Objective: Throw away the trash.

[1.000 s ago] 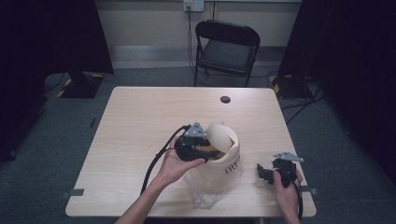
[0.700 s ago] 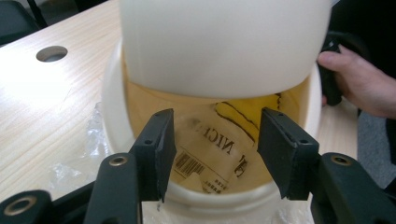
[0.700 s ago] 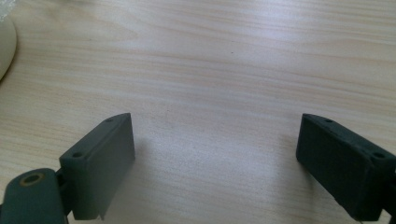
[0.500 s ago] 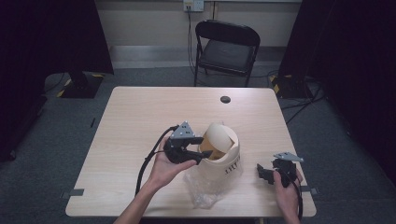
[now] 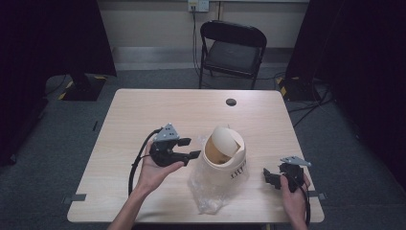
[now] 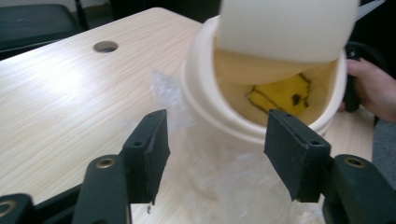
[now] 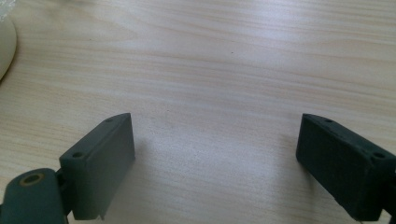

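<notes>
A cream bin (image 5: 225, 163) with a tilted swing lid (image 5: 227, 138) stands on the wooden table (image 5: 143, 110), on a crumpled clear plastic bag (image 5: 208, 194). Through the bin's (image 6: 210, 93) open mouth something yellow (image 6: 280, 95) lies inside. My left gripper (image 5: 190, 148) hovers just left of the bin and points at it. Its jaws have just been opening, and this left gripper (image 6: 218, 121) is open with nothing between them. Near the front right corner, my right gripper (image 5: 269, 178) rests open over bare wood, and in its own view the right gripper (image 7: 215, 126) holds nothing.
A round black hole (image 5: 231, 102) sits in the tabletop toward the far edge. A black folding chair (image 5: 233, 48) stands beyond the table. The left gripper's cable (image 5: 136, 163) loops over the table beside the forearm.
My left gripper has pulled back to the left, away from the bin's lid, and its jaws stand wider. The right gripper has not moved.
</notes>
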`<state>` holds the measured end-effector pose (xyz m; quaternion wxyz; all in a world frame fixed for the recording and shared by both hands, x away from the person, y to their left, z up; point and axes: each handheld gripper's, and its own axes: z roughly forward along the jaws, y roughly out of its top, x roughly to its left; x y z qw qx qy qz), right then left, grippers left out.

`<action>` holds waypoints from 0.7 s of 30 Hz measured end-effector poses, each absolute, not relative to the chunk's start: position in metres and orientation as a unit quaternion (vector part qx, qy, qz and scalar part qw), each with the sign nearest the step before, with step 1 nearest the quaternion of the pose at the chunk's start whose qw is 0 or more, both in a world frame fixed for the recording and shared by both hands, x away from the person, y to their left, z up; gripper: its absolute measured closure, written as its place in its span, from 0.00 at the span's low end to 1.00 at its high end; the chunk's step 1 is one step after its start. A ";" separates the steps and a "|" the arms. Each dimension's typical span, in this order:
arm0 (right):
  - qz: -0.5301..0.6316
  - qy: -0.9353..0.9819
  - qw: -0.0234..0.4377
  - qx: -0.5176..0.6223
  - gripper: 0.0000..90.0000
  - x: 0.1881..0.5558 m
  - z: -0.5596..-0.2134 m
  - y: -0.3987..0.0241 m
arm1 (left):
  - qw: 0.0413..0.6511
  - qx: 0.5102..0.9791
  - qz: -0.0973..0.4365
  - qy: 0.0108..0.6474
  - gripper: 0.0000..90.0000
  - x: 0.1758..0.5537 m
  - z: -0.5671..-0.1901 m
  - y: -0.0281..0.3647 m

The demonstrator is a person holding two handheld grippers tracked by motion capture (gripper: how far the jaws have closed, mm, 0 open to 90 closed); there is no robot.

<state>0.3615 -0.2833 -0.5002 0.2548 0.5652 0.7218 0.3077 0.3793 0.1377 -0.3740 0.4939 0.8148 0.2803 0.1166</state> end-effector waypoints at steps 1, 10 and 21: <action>0.308 0.722 0.255 0.565 0.12 0.362 -0.500 -0.283 | 0.492 0.814 0.119 0.283 0.42 0.380 -0.374 0.142; 0.308 0.722 0.255 0.565 0.12 0.362 -0.500 -0.283 | 0.480 0.806 0.130 0.320 0.27 0.377 -0.388 0.173; 0.308 0.722 0.255 0.565 0.12 0.362 -0.500 -0.283 | 0.475 0.782 0.135 0.380 0.21 0.374 -0.402 0.217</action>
